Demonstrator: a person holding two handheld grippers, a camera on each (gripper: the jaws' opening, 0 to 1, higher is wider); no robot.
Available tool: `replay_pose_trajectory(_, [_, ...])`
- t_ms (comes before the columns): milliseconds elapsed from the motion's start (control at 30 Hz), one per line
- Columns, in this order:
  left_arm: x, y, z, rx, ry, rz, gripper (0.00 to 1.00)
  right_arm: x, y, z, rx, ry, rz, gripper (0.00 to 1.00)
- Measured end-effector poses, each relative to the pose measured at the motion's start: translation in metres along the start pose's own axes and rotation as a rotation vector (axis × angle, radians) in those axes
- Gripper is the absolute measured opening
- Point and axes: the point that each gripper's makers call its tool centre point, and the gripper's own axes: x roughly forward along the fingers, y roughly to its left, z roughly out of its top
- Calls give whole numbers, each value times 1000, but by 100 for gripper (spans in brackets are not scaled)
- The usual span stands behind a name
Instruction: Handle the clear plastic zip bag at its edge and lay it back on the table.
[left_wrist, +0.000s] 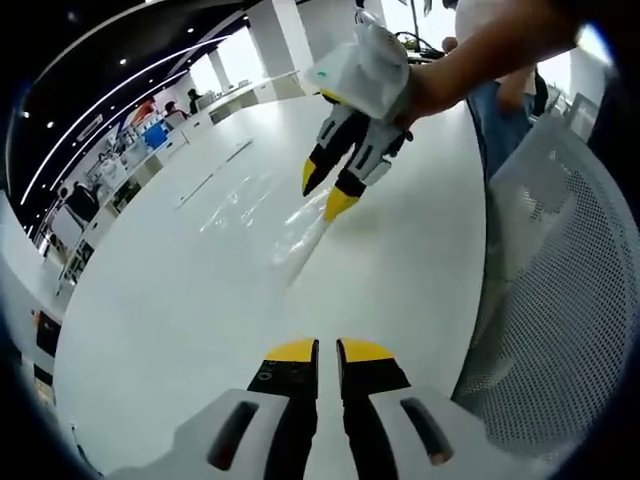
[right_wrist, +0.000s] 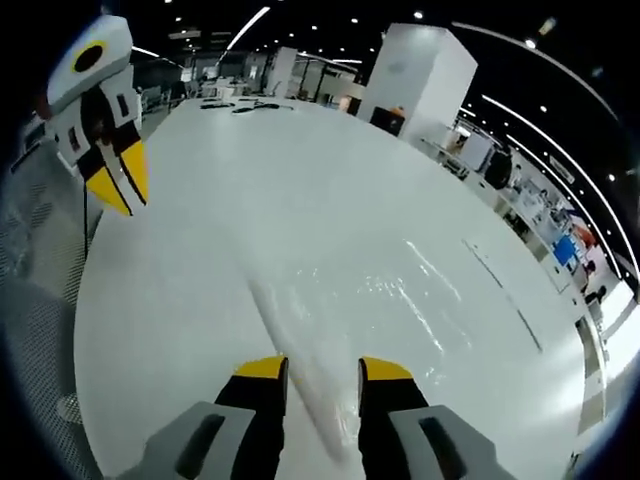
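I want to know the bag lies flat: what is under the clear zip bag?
Only the white table shows through the clear zip bag, which lies on it. The bag's near edge runs up between the right gripper jaws; what is under that stretch is hidden.

Clear plastic zip bag (right_wrist: 340, 300) | transparent, glossy, creased film | lies flat on the white table (right_wrist: 250, 170) | one narrow edge runs between the right gripper (right_wrist: 323, 372) jaws, which stand apart | in left gripper view the bag (left_wrist: 300, 235) stretches away from that gripper's yellow tips
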Motion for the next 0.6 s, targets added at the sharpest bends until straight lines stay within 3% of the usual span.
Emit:
replay_pose_trajectory(233, [1,3,-1,-33,-16,8,6,-4,-3,3,29,-35,-25,42])
replay_pose_trajectory(300, [-1,-1,4,-110,-26,9,9,-6,-3,8,62,-61,-25,44])
replay_pose_trajectory(367, [2,2,1,-86,-20,13,11,-8,-1,7,135,-69,-9,47])
replay_pose_trajectory(433, [7,5,-3,-87,-25,9,12,-11,-6,8,145,-88,-22,51])
replay_pose_trajectory(600, [6,6,8,-127,-48,27,21,-16,-10,5,194,-106,-28,57])
